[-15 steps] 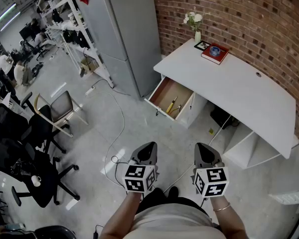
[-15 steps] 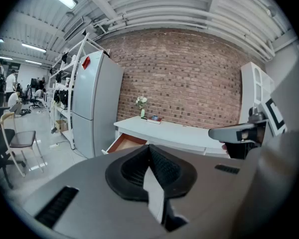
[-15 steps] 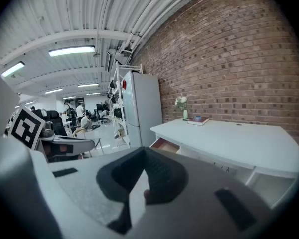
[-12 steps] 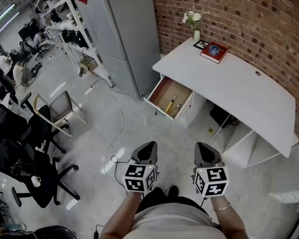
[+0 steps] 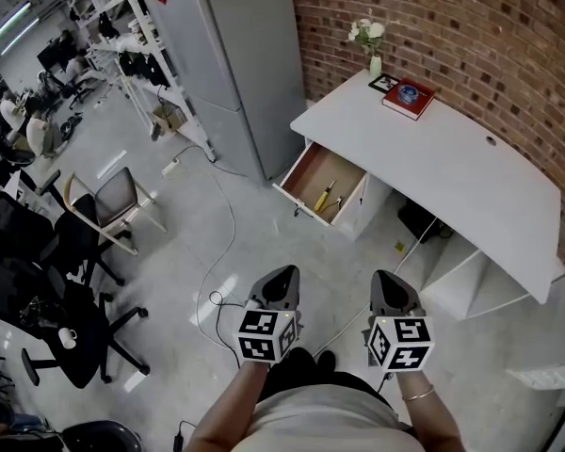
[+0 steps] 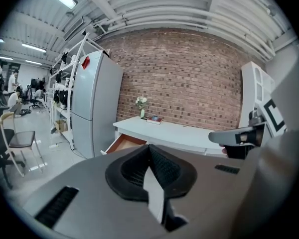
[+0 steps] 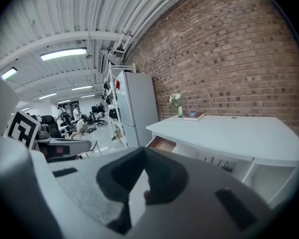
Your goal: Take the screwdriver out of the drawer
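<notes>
I hold both tongs low in front of me, side by side and well apart from the surface. My left tongs [image 5: 280,281] are pressed fully together with nothing between them, and in the left gripper view the two black pads meet in one ridge [image 6: 149,151]. My right tongs [image 5: 390,282] look the same: narrow, pads together, nothing in them [image 7: 144,152]. Each carries its marker cube toward me, above my forearms. Ahead and across a stretch of grey floor [image 5: 264,243] stands the white surface [image 5: 452,172] against the brick wall [image 5: 471,36]. Its drawer [image 5: 301,169] is pulled out toward the open room, wooden brown inside. The screwdriver [image 5: 325,197], with a yellow handle, lies on the drawer's bottom near the corner closest to me; beside it there is another small item that I cannot make out. At the far end of the surface lie a red book [image 5: 407,99] and a small dark frame [image 5: 381,85] just beside it, with a vase of pale flowers [image 5: 369,43] behind them by the wall. A tall grey fridge [image 5: 235,55] stands left of the surface. A thin cable [image 5: 230,238] runs over the floor, and an empty chair [image 5: 113,201] stands off to my left.
</notes>
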### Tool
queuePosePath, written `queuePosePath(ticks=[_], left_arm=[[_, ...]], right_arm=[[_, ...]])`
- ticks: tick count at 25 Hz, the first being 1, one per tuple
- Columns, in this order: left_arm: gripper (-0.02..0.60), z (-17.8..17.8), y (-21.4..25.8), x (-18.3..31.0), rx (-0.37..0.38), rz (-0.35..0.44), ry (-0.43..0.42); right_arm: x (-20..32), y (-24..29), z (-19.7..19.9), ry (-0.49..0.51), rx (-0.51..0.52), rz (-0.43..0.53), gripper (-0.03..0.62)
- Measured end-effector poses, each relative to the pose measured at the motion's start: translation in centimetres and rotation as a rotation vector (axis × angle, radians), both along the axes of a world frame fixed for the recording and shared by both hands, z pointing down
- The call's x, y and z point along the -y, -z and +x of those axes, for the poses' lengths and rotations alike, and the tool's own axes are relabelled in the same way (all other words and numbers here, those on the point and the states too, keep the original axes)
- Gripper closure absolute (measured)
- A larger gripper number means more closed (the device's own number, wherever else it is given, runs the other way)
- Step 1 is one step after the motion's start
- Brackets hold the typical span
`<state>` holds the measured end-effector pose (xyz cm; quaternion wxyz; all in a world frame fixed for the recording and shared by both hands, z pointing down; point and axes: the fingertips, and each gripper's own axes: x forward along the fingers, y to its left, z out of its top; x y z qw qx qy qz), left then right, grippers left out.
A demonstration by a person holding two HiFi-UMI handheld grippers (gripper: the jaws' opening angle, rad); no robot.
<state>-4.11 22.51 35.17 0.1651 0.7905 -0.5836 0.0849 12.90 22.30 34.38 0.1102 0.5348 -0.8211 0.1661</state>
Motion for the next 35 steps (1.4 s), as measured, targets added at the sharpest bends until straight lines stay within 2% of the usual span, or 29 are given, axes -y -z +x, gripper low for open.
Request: queuePosePath(ticks=[6,9,13,18,29,35], left_arm=[[0.588,-0.4,0.8,0.5,-0.002,0.04,0.003],[0.516,-0.4,0.6,1.4,0.014,0.033,-0.009],[0.479,-0.3,0.4,2.5,0.029,0.018,-0.019],[0.467,-0.3,-0.4,5.0,0.027,0.006,-0.024],[0.472,-1.8,-3.1,14.0,0.012,-0.056,-0.056],[0.472,-3.2,-4.0,21.0,0.04,-0.086,-0.091]], right_arm=[[0.6,0.1,0.2,-0.017,-0.004,0.008,0.592],[1.2,0.1,0.5,-0.032,-0.011,0.01,0.592],[2.0,-0.4,0.8,-0.053,-0.009,-0.006,0.592],[3.8,-1.3,0.8,-0.062,-0.016,-0.027,0.592],[12.3,-2.9,-0.4,-0.104,-0.035,-0.07,0.592],[18.3,-2.3,-1.7,-0.158,-0.059,-0.045,0.592]])
